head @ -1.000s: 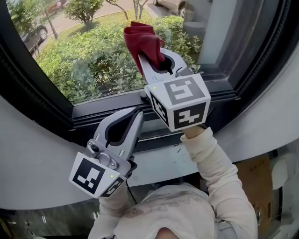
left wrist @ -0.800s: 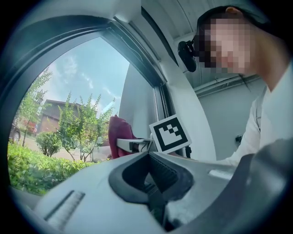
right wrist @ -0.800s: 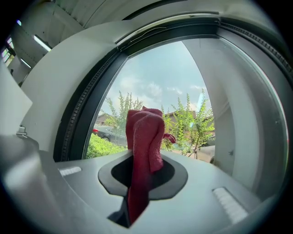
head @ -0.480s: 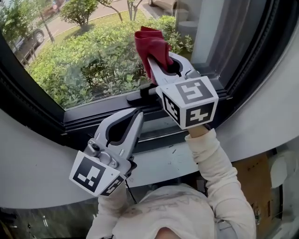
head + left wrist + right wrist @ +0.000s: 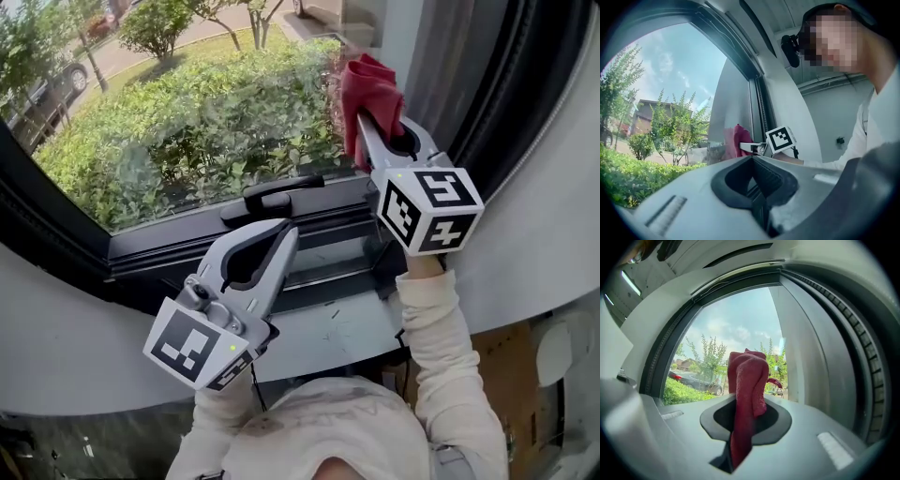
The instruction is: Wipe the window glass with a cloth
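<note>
- right tongs [image 5: 367, 127]: clamped on the red cloth [image 5: 368, 82]. The cloth runs down through the jaw gap, and its bunched end sticks out past the tips.
- cloth: 1 o'clock in the head view, up against the window glass [image 5: 141, 103] by the pane's right edge. The left gripper view shows a faint reflection right beside it.
- left tongs [image 5: 284, 232]: jaws together, nothing between them. They sit at 7 o'clock in the head view, tips aimed toward 1 o'clock over the dark window frame [image 5: 159, 261], well apart from the cloth.
- dark handle [image 5: 272, 197]: on the bottom rail, just beside the left tongs' tips at their 12 o'clock.
- grey sill [image 5: 352, 323]: under the frame, between the two arms.
- light sleeve [image 5: 441, 356]: runs from the right tongs toward 6 o'clock.
- outside: green hedge [image 5: 225, 141] fills the pane. A parked car [image 5: 696, 382] shows at 9 o'clock of the cloth in the right gripper view.
</note>
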`<control>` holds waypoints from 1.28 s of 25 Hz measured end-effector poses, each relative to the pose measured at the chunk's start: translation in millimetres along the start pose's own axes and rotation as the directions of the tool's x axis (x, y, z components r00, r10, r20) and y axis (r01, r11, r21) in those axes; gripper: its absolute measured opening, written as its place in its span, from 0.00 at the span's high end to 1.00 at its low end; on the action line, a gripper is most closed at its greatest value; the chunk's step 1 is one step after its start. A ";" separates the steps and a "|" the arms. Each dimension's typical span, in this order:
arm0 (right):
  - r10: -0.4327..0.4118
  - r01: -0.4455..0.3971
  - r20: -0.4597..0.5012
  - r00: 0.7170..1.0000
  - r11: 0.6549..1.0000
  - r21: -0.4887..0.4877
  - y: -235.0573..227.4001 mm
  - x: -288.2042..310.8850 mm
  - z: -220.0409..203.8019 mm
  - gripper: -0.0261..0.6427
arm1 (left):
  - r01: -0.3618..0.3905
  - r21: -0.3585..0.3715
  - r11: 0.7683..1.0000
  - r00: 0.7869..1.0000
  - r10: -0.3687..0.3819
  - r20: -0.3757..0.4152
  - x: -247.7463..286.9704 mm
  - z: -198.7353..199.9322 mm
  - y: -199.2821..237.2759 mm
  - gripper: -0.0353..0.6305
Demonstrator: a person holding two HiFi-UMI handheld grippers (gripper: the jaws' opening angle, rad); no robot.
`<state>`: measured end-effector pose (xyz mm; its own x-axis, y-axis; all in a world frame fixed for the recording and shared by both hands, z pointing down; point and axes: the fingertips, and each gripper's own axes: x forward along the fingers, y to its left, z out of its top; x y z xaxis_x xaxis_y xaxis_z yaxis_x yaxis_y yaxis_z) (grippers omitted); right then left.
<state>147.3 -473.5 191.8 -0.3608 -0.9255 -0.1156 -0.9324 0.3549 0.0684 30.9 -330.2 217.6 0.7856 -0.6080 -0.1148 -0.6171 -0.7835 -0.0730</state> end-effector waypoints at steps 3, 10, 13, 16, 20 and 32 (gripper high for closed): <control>-0.033 0.033 0.002 0.999 0.999 0.015 -26.3 -7.2 -1.5 0.86 | 0.010 0.005 1.000 1.000 -0.010 0.001 13.5 -0.4 -6.7 0.95; -0.083 0.083 -0.002 0.997 0.996 0.045 -67.3 -17.0 -9.7 0.86 | 0.027 0.007 1.000 1.000 -0.027 -0.007 36.7 -6.2 -17.4 0.95; -0.085 0.085 -0.005 0.996 0.995 0.058 -76.1 -19.5 -11.2 0.86 | 0.024 0.008 1.000 1.000 -0.024 -0.010 40.6 -6.0 -19.3 0.95; -0.092 0.091 0.002 0.996 0.993 0.072 -77.3 -20.1 -11.3 0.86 | 0.014 0.010 1.000 1.000 -0.014 -0.015 39.5 -4.9 -17.5 0.95; -0.119 0.118 0.008 0.993 0.991 0.061 -75.3 -20.8 -18.8 0.86 | 0.003 0.018 1.000 1.000 -0.002 -0.016 35.7 -4.2 -16.0 0.95; -0.076 0.081 -0.050 0.996 0.990 0.112 -34.1 -12.0 -47.0 0.87 | -0.040 0.020 0.999 0.999 0.040 -0.016 6.0 -1.5 0.3 0.95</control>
<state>184.5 -480.6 237.4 -0.2873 -0.9553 -0.0704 -0.9553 0.2911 -0.0523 35.4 -334.2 218.4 0.7609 -0.6408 -0.1020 -0.6485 -0.7560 -0.0884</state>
